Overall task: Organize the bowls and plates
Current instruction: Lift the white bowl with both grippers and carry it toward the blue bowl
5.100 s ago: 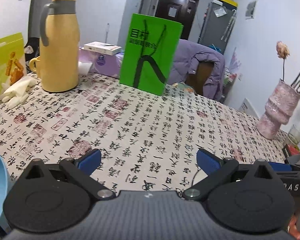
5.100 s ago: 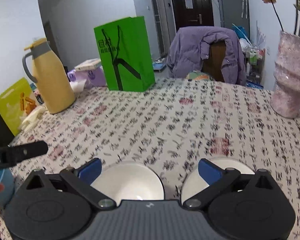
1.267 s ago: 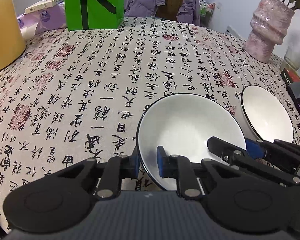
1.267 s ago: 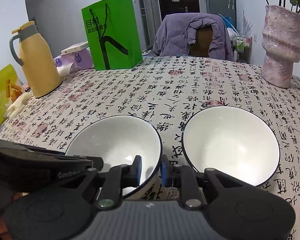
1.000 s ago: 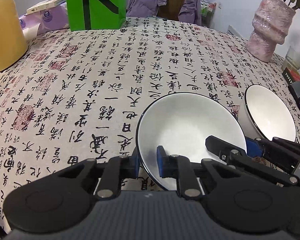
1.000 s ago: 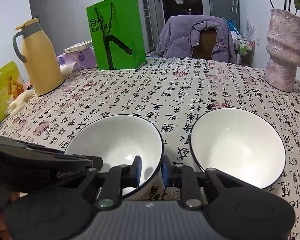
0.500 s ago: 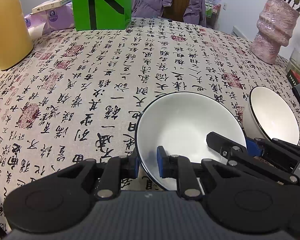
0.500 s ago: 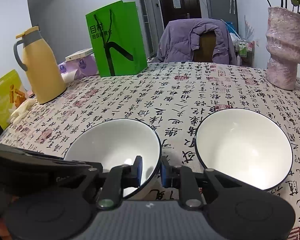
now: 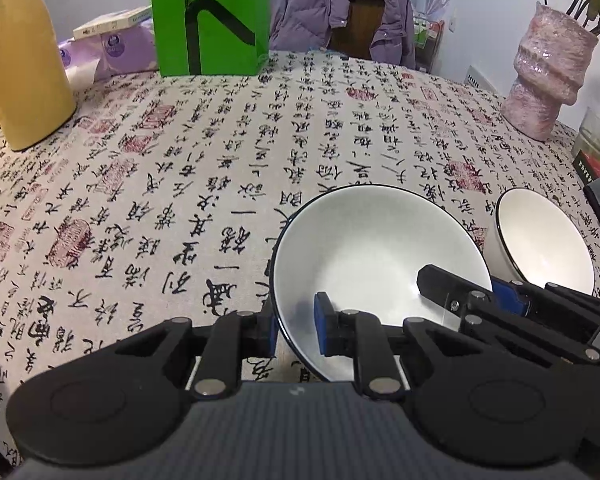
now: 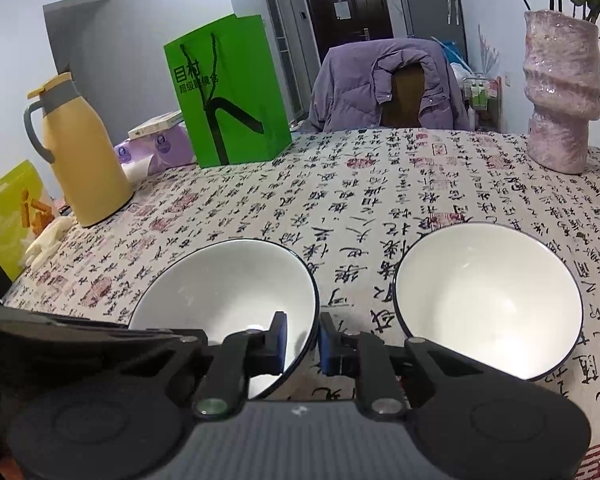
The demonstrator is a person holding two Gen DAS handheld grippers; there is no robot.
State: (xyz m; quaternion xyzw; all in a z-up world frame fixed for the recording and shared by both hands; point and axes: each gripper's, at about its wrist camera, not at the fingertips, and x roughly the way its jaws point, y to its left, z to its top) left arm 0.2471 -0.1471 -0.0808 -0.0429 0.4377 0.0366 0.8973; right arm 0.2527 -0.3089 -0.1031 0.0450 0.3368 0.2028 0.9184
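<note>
Gripping the near bowl (image 9: pixel 372 248) by its left rim, the left gripper (image 9: pixel 296 328) is seen clamped. In the right wrist view, the right gripper (image 10: pixel 302 342) is closing across the same bowl's right rim; the second bowl (image 10: pixel 488 304) sits just beside on the tablecloth (image 10: pixel 380 200). Stacking step judged underway: a level two-handed lift onto the second bowl is called for next.

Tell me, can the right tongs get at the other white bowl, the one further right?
Probably not yet: the right tongs are closing on the rim of the left bowl. The right bowl stands beside it, uncovered, so after letting go the way looks free.
</note>
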